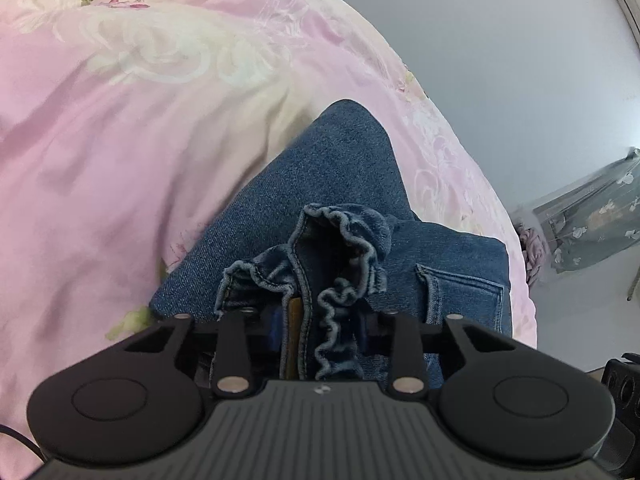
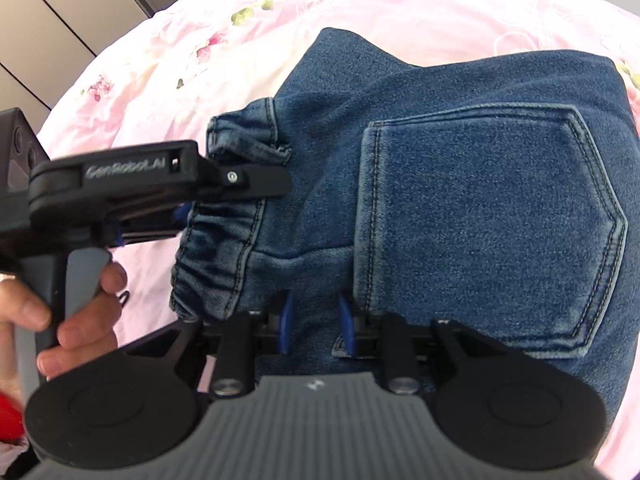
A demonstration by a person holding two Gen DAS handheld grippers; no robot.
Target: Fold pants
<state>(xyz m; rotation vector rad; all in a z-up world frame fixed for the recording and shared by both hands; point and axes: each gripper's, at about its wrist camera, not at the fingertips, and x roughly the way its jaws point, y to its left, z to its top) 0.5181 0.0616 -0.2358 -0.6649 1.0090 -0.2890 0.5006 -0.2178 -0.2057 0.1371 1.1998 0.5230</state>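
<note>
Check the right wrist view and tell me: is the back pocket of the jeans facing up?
Yes, the stitched back pocket lies face up on the jeans, in plain sight.

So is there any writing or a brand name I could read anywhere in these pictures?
"GenRobot.AI": raised letters, slightly blurred, on the black side of the left gripper, seen from the right wrist camera.
A small pale emblem on the grey body of the right gripper: too small to read.
The pants: no readable label.
</note>
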